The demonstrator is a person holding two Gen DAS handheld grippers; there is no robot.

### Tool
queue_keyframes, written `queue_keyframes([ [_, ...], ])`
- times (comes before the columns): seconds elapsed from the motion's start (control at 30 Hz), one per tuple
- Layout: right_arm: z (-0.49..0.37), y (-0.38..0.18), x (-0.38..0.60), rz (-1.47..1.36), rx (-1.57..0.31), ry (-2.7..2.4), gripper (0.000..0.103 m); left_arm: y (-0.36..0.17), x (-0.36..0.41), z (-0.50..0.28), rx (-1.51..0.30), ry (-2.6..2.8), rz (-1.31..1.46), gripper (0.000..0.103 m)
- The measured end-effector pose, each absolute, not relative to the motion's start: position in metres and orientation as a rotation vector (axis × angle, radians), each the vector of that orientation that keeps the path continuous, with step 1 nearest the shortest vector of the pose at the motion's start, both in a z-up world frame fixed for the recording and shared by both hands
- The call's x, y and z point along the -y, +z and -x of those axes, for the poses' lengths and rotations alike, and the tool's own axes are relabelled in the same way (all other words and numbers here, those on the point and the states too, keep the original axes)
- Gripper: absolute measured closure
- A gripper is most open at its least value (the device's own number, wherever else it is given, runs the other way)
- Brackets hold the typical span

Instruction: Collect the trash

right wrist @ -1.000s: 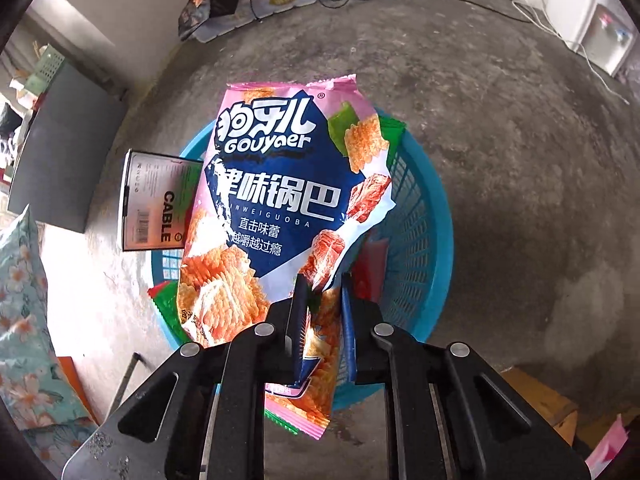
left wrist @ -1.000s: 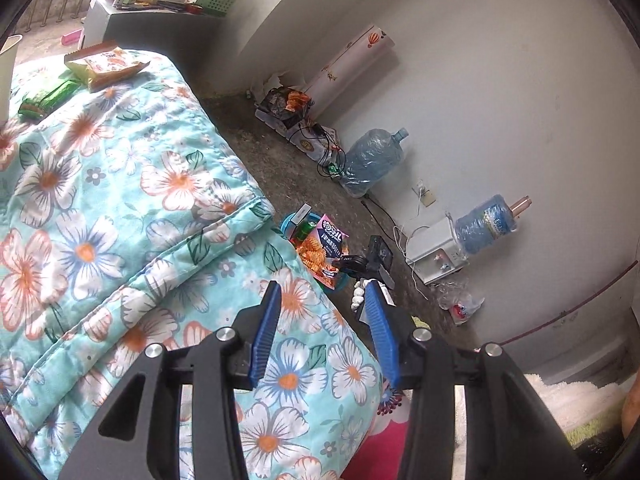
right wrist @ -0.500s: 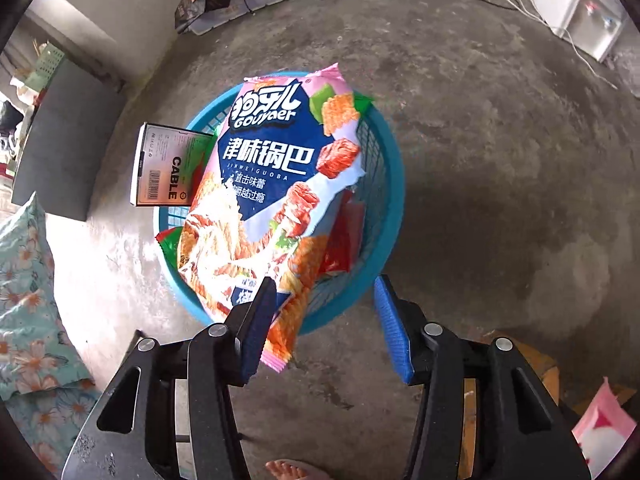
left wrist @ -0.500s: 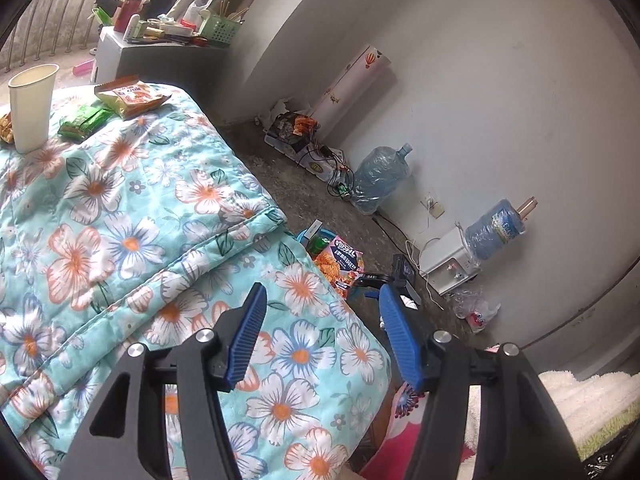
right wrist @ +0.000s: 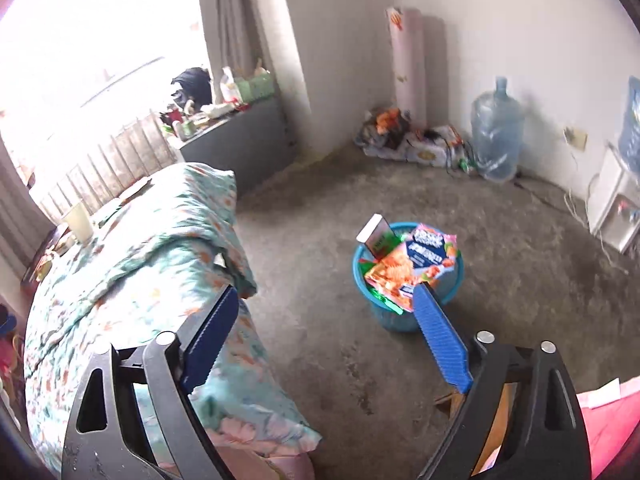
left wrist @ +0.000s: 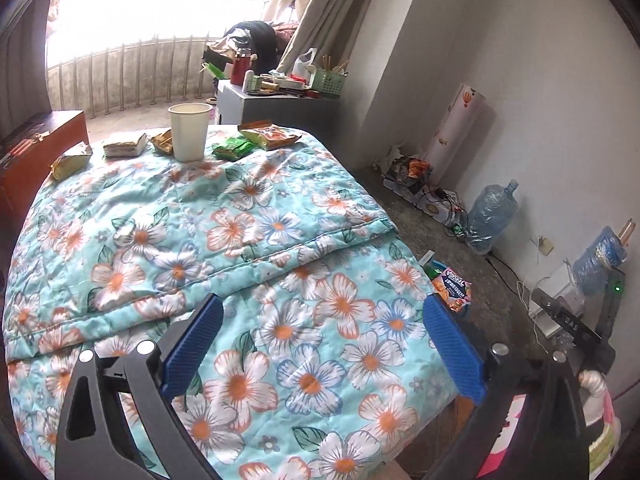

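Now the right hand-held gripper (right wrist: 326, 338) is spread and empty, pulled back from the snack bag (right wrist: 416, 266) it released into the blue basket (right wrist: 400, 320). The left hand-held gripper (left wrist: 322, 344), also wide open, faces the bed's (left wrist: 248, 216) remaining wrappers (left wrist: 270, 136), probably next.

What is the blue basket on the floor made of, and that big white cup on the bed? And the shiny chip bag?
The round blue basket looks like moulded plastic: its wall is an open lattice. The tall white cup seems matte paper, though thin plastic is possible. The pink and blue snack bag in the basket looks like glossy printed plastic film, creased and crinkled.
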State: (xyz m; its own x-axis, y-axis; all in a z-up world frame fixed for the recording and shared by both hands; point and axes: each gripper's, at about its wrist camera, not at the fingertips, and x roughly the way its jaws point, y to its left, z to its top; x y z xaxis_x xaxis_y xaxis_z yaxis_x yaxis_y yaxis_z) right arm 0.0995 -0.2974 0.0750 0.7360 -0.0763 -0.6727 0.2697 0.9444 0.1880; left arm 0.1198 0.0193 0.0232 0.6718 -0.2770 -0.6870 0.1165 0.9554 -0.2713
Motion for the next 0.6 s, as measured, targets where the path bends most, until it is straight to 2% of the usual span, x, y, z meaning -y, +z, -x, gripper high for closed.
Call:
queue_keyframes([
  [0.07, -0.08, 0.093, 0.265, -0.208, -0.671, -0.184, 0.008, 0.02, -0.021, -0.112, -0.83, -0.181, 0.218, 0.005],
  [0.17, -0.062, 0.105, 0.224, -0.118, -0.639, -0.156, 0.008, 0.017, -0.021, -0.096, -0.829, -0.116, 0.19, 0.005],
  [0.4, -0.035, 0.102, 0.168, -0.012, -0.617, -0.099, 0.008, 0.023, -0.006, -0.06, -0.732, -0.022, 0.033, 0.005],
  [0.6, -0.034, 0.103, 0.143, 0.11, -0.635, -0.133, 0.008, 0.028, 0.0, -0.044, -0.694, 0.012, 0.078, 0.005],
])
